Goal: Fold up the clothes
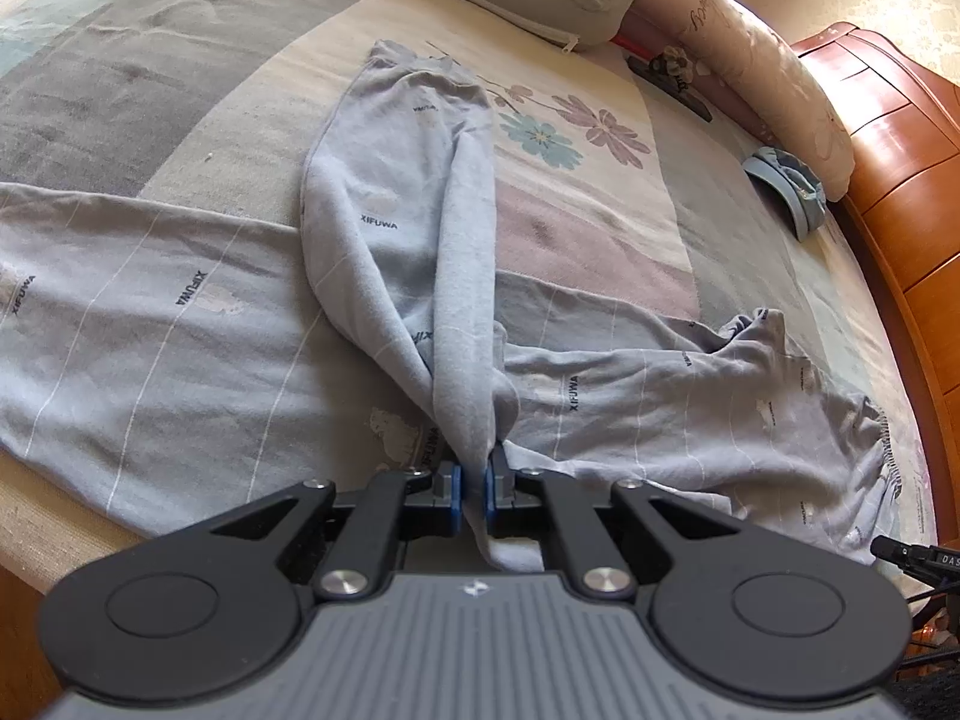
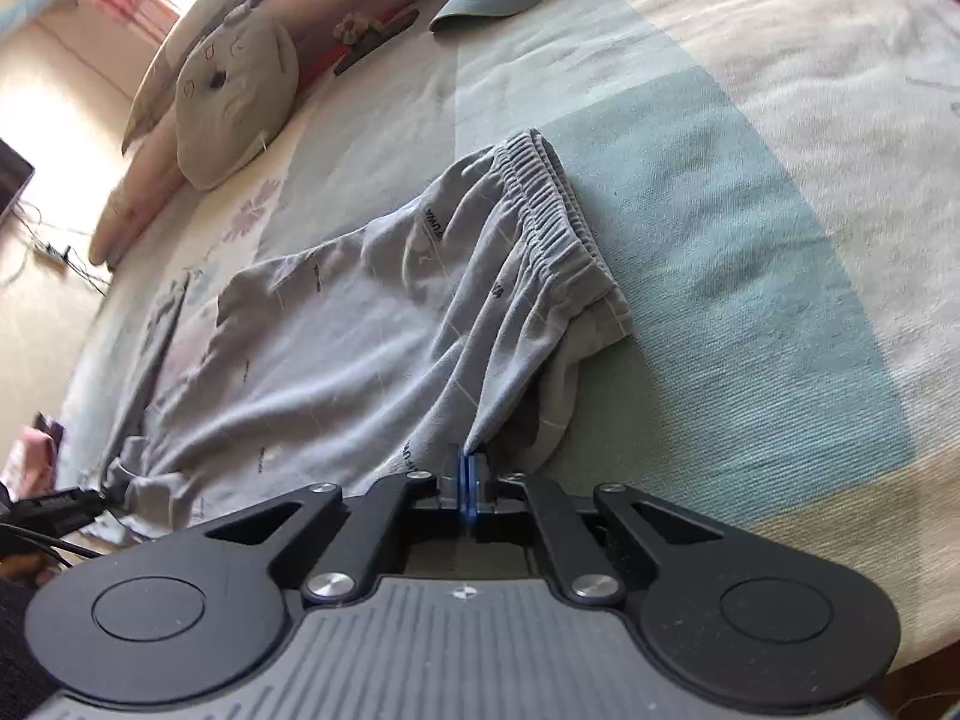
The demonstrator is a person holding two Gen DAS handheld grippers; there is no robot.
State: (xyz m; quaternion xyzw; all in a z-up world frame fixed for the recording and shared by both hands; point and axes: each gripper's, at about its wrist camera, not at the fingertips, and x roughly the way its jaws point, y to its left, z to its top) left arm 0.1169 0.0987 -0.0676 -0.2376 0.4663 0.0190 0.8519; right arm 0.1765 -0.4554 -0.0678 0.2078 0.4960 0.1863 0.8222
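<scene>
The grey pyjama trousers (image 1: pixel 198 294) are lying across the bed (image 2: pixel 750 192). The left gripper (image 1: pixel 474 474) is pinching a bunched leg; the right gripper (image 2: pixel 467 474) is clamping thin fabric near the waistband (image 2: pixel 552 204). That shallow bite risks slipping, spoiling the fold.

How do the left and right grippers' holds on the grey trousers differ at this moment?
The left gripper pinches a thick bunch of the grey trousers, with fabric running back between its fingers and a small gap between the blue pads; the right gripper nips only a thin edge, its pads nearly touching. The left's cloth rises from a leg lying across the bed; the right's hangs below the elastic waistband. Both are shut on the same garment.
</scene>
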